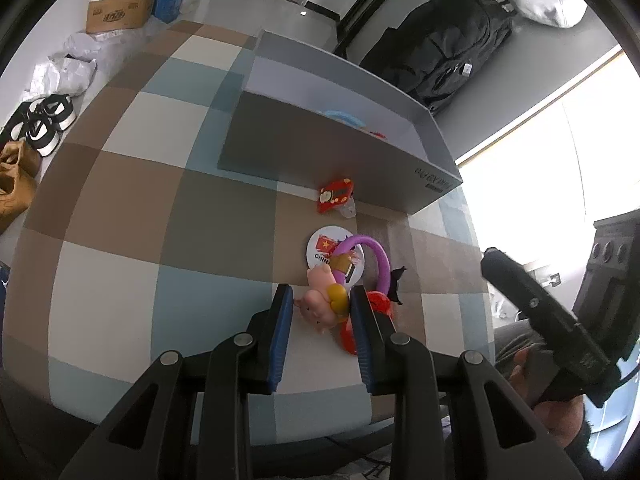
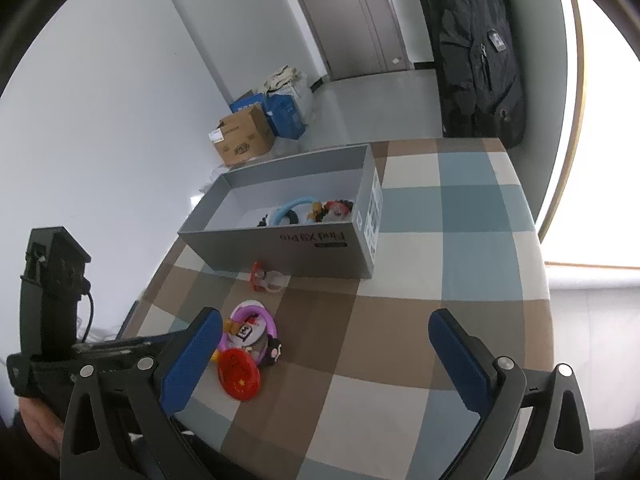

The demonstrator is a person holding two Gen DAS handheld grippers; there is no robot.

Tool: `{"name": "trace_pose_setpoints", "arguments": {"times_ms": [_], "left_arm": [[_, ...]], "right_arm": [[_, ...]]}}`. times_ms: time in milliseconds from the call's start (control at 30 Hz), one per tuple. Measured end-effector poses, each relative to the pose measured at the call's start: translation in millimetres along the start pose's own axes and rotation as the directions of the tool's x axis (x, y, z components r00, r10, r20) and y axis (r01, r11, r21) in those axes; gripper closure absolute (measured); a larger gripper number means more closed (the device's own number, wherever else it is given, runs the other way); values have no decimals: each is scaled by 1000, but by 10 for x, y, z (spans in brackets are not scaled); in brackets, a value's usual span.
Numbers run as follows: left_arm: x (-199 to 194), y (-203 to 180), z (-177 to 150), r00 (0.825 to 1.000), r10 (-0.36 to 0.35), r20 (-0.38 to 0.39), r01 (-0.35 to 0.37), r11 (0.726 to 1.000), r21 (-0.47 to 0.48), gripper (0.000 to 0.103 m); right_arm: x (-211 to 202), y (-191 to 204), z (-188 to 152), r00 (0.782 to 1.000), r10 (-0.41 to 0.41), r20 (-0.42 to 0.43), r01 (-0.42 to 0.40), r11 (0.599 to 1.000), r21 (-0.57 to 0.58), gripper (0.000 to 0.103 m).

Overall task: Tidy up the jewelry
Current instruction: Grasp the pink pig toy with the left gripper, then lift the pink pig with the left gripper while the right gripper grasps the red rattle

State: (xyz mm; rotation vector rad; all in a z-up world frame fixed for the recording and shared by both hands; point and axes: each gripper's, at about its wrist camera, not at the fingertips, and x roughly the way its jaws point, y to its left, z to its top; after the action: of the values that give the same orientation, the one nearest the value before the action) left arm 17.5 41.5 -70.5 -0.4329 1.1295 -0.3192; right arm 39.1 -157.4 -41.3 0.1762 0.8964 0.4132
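Note:
A pink pig charm (image 1: 319,304) with a yellow band lies on the checked tablecloth between the fingers of my left gripper (image 1: 322,300), which is open around it. By it lie a purple ring (image 1: 378,258), a white China badge (image 1: 326,246) and a red disc (image 2: 239,374). A red charm (image 1: 335,196) lies by the grey box (image 2: 296,242), which holds a blue ring (image 2: 290,206) and other trinkets. My right gripper (image 2: 326,334) is open and empty above the table, right of the pile.
The table edge curves near on both sides. A black backpack (image 2: 476,52) hangs behind the table. Cardboard and blue boxes (image 2: 244,138) and shoes (image 1: 44,120) sit on the floor.

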Motion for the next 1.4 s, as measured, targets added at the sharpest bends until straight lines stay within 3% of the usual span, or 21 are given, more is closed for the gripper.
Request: {"name": "trace_pose_setpoints", "arguments": {"times_ms": [500, 667, 800, 1133, 1200, 1267, 1300, 1400], "left_arm": [[-248, 2, 101, 994, -27, 105, 30, 999, -26, 79], [-298, -17, 121, 991, -33, 127, 36, 999, -21, 79], [-328, -16, 128, 990, -35, 135, 37, 999, -12, 79], [-357, 50, 143, 990, -16, 143, 21, 999, -31, 79], [-357, 69, 149, 990, -16, 143, 22, 999, -38, 79], [-363, 71, 153, 989, -12, 146, 17, 999, -37, 79], [-364, 69, 152, 989, -11, 146, 16, 999, -35, 79], [-362, 68, 149, 989, -11, 145, 16, 999, -33, 79]], "right_arm": [[98, 195, -244, 996, 12, -90, -15, 999, -40, 0], [205, 367, -393, 990, 22, -141, -32, 997, -70, 12], [251, 513, -445, 991, 14, -136, -30, 993, -113, 15], [431, 776, -492, 991, -68, -117, 46, 983, -180, 35], [444, 815, -510, 988, -113, -104, 89, 974, -210, 47], [445, 835, -527, 986, -142, -92, 119, 967, -224, 52], [440, 829, -524, 986, -141, -91, 118, 968, -222, 62], [406, 802, -518, 985, -148, -92, 125, 969, -215, 80]]}}
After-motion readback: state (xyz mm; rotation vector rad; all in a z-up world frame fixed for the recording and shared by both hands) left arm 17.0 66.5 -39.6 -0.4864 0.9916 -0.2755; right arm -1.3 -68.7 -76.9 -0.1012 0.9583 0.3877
